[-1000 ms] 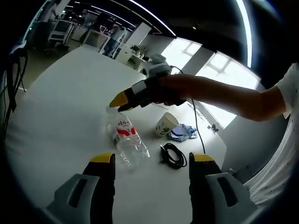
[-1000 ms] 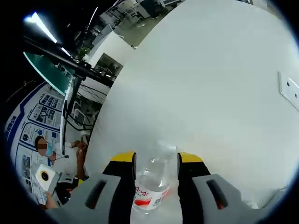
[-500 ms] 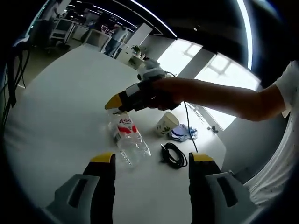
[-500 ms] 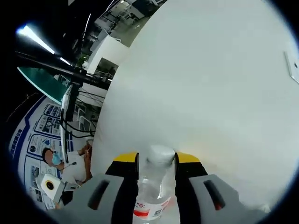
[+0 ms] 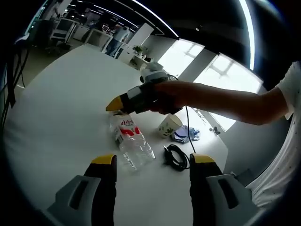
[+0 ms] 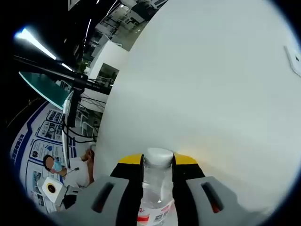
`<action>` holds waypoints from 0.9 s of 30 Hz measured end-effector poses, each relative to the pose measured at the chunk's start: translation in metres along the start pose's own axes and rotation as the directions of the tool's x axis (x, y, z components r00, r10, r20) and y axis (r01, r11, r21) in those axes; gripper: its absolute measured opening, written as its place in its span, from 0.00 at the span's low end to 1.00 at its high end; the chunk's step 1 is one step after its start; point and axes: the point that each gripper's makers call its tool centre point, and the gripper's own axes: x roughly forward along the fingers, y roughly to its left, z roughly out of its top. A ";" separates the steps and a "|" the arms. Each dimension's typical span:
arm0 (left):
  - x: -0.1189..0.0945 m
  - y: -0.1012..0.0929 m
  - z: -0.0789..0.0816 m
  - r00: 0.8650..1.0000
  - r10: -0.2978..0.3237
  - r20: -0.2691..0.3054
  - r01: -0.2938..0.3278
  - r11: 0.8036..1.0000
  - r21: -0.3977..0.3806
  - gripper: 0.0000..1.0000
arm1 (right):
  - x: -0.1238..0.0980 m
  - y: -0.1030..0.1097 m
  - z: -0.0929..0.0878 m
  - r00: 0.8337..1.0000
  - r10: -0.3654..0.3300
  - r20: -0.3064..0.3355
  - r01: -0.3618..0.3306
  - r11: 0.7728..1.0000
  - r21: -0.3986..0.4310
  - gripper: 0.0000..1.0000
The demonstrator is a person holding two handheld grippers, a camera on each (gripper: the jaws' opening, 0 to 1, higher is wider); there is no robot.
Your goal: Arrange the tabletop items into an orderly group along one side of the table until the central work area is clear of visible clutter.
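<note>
Now my right gripper has narrowed its fingers onto the neck of the water bottle, which lies mid-tabletop beside the cup and cable; I can shift it aside. My left gripper waits, fingers wide.

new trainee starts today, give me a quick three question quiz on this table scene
1. True or false: the right gripper is shut on the bottle.
2. Which lies nearest the paper cup? A) black cable B) blue cloth C) bottle
3. Fill in: the left gripper is ____.

Key: 1 true; 2 B; 3 open, holding nothing.
</note>
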 end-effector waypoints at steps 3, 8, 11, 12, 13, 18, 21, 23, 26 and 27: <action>0.002 0.001 0.001 1.000 0.001 -0.002 -0.001 1.000 0.001 0.63 | 0.000 0.002 -0.001 1.000 0.003 0.008 -0.003 1.000 -0.002 0.20; 0.005 0.005 0.002 1.000 0.004 -0.003 -0.004 1.000 0.001 0.63 | -0.004 0.006 -0.002 1.000 0.000 0.014 0.000 1.000 -0.027 0.20; 0.009 0.007 0.005 1.000 0.002 -0.004 -0.002 1.000 0.006 0.63 | -0.007 0.008 -0.002 1.000 0.002 0.020 -0.001 0.999 -0.041 0.20; 0.011 0.007 0.006 1.000 0.001 -0.003 -0.001 1.000 0.010 0.63 | -0.008 0.008 -0.002 1.000 0.003 0.025 -0.002 0.999 -0.045 0.20; 0.012 0.007 0.008 1.000 0.000 -0.003 0.000 1.000 0.010 0.63 | -0.010 0.009 -0.003 1.000 0.002 0.028 -0.001 0.999 -0.046 0.20; 0.018 0.009 0.016 1.000 -0.007 0.004 0.006 1.000 0.018 0.63 | -0.018 0.011 -0.003 0.999 0.007 0.050 -0.003 0.998 -0.065 0.20; 0.024 0.011 0.019 1.000 -0.009 0.002 0.009 1.000 0.022 0.63 | -0.024 0.014 -0.004 0.998 0.009 0.065 -0.005 0.997 -0.074 0.20; 0.029 0.014 0.020 1.000 -0.012 -0.001 0.012 1.000 0.024 0.63 | -0.027 0.017 -0.004 0.997 0.009 0.079 -0.002 0.996 -0.087 0.20; 0.037 0.017 0.023 1.000 -0.014 -0.008 0.014 0.999 0.031 0.63 | -0.031 0.020 -0.004 0.995 0.007 0.097 0.003 0.994 -0.111 0.20; 0.041 0.019 0.025 1.000 -0.015 -0.009 0.015 0.999 0.034 0.62 | -0.033 0.022 -0.004 0.995 0.006 0.102 0.007 0.993 -0.121 0.20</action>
